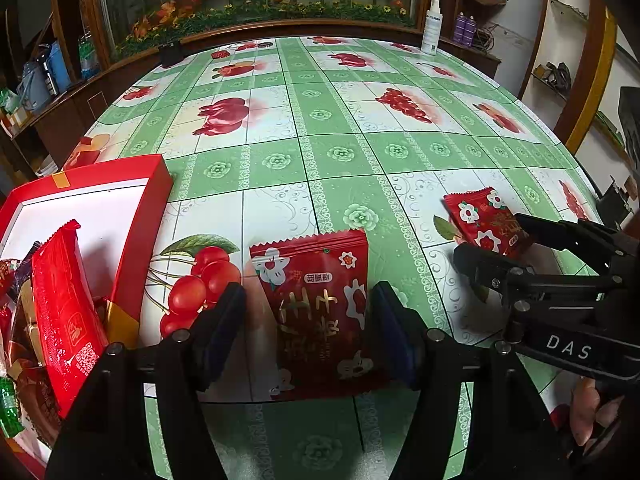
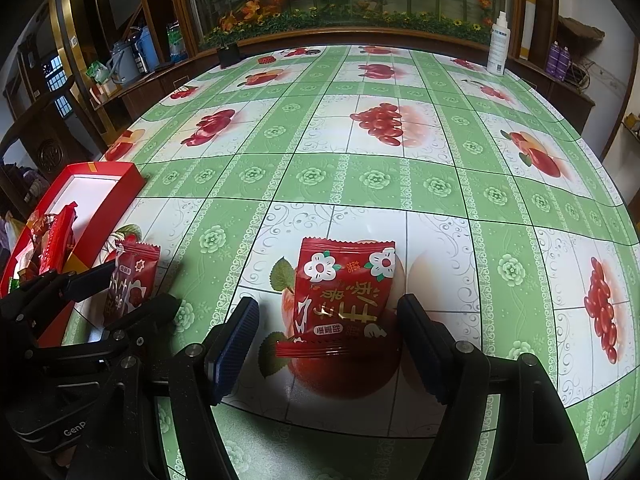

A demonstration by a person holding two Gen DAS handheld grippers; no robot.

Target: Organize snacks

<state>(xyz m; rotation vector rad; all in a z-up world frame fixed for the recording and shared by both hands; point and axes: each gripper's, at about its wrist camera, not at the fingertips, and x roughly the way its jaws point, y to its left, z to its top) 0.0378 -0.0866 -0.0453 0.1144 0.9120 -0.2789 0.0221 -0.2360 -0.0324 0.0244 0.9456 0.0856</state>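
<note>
Both grippers, left and right, gape around 2 red packets; only left view shows box contents.

I've got my left gripper low with its jaws spread wide, nothing pinched; my right gripper sits just beside it (equally wide), both pointing forward over the table.

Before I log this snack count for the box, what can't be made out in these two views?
- Red box: left wrist view's edge cuts off its near end; right wrist view hides it behind the left claw.
- Snacks behind the tall red packet: overlapped, uncountable.
- Spray bottle label: too small.
- Right claw packet: underside hidden.
</note>
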